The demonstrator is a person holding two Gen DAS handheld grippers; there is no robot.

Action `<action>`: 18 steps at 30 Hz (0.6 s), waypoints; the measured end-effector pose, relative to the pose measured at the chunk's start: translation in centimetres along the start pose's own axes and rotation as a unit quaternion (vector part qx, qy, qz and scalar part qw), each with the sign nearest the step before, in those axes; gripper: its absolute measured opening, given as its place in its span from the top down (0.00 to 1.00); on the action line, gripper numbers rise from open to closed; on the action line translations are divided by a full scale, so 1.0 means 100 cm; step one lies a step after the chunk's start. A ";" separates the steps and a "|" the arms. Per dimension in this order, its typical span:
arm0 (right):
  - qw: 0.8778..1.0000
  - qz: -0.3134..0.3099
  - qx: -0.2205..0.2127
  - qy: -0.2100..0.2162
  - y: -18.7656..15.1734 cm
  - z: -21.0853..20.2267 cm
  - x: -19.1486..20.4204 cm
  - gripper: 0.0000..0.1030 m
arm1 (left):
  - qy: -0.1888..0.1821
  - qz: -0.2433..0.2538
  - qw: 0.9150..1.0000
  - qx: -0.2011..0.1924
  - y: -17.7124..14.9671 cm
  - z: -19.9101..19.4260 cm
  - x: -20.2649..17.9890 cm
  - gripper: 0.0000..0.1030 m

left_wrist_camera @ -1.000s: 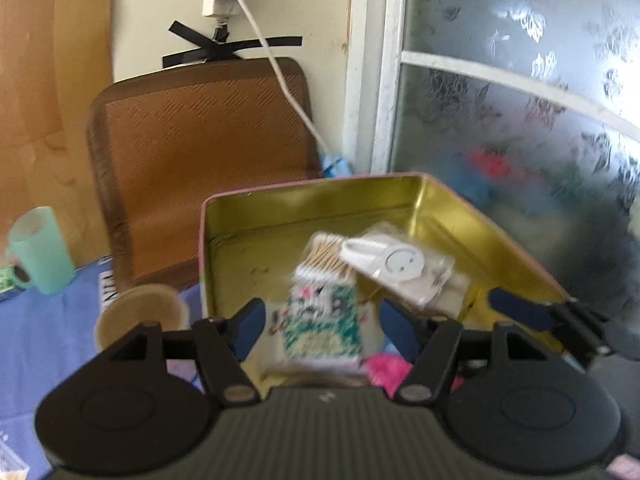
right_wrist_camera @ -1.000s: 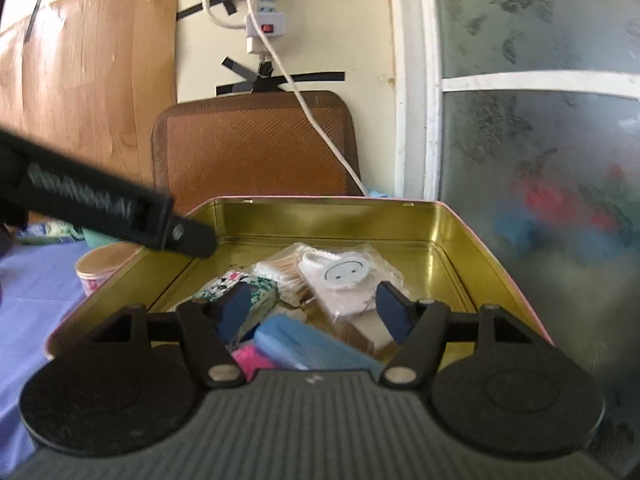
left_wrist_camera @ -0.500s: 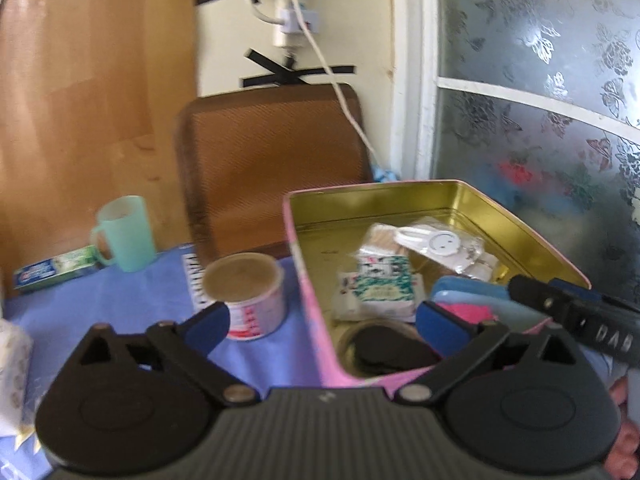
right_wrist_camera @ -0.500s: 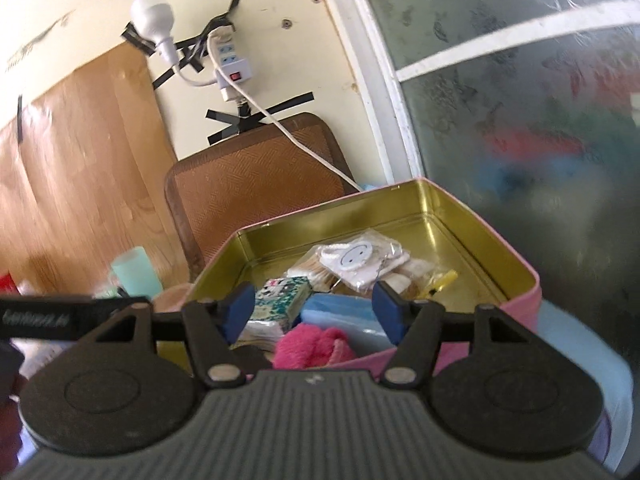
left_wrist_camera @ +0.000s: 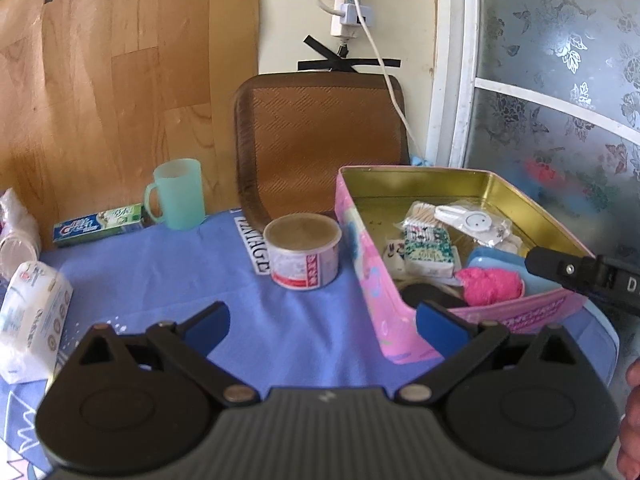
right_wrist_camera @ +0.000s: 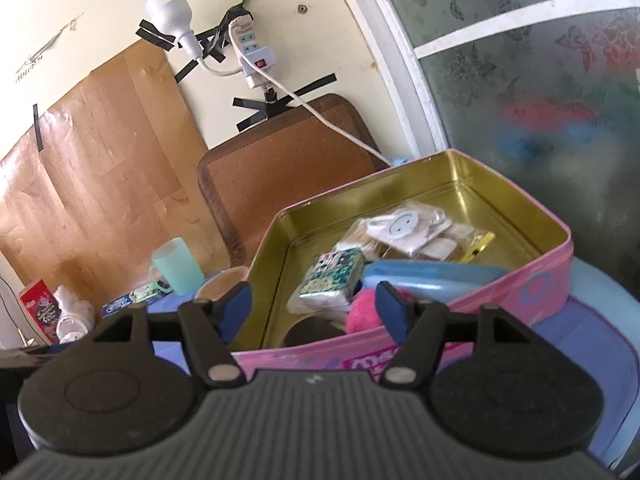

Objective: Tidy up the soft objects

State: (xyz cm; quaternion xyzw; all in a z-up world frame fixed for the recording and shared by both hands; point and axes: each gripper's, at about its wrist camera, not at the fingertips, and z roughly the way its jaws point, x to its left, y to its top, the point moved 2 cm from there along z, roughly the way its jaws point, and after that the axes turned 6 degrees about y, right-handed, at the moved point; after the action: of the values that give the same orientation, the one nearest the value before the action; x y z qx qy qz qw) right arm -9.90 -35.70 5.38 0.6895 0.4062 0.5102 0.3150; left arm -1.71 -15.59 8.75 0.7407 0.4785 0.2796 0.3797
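Note:
A pink tin [left_wrist_camera: 372, 276] with a gold inside stands on the blue cloth at the right; it also shows in the right wrist view [right_wrist_camera: 532, 280]. In it lie a green-patterned tissue pack [left_wrist_camera: 428, 250], a pink fluffy piece [left_wrist_camera: 490, 285], a light blue case [right_wrist_camera: 424, 276], a bag of cotton swabs [left_wrist_camera: 420, 214] and a clear bag with a white smiley disc [right_wrist_camera: 402, 224]. My left gripper [left_wrist_camera: 322, 322] is open and empty, low over the cloth left of the tin. My right gripper [right_wrist_camera: 314, 306] is open and empty, before the tin's near wall.
A round can [left_wrist_camera: 302, 252] stands just left of the tin. A mint cup [left_wrist_camera: 178, 194] and a toothpaste box [left_wrist_camera: 98, 226] stand at the back left, a white tissue pack [left_wrist_camera: 30, 320] at the far left. A brown woven mat [left_wrist_camera: 320, 136] leans on the wall.
Both grippers have pulled back out of the tin and risen. The left one has swung left over the cloth, bringing the can, cup and white pack into view.

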 end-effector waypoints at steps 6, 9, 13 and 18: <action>1.000 0.009 0.012 -0.005 -0.005 0.002 0.008 0.22 | 0.021 0.022 1.000 -0.001 -0.010 -0.004 -0.002 0.00; 1.000 0.008 0.015 -0.006 -0.007 0.002 0.010 0.20 | 0.018 0.023 1.000 0.004 -0.014 -0.004 -0.003 0.00; 1.000 0.014 0.023 -0.001 -0.011 0.003 0.012 0.18 | 0.018 0.022 1.000 0.010 -0.020 -0.004 -0.001 0.00; 0.999 0.020 0.032 -0.010 -0.014 0.004 0.013 0.17 | 0.021 0.023 0.999 0.017 -0.023 -0.002 -0.001 0.00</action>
State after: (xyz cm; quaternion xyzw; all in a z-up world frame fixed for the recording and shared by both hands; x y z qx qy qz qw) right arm -9.69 -33.95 4.70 0.7125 0.4047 0.4962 0.2870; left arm -3.04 -15.07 6.99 0.7520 0.4740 0.2953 0.3501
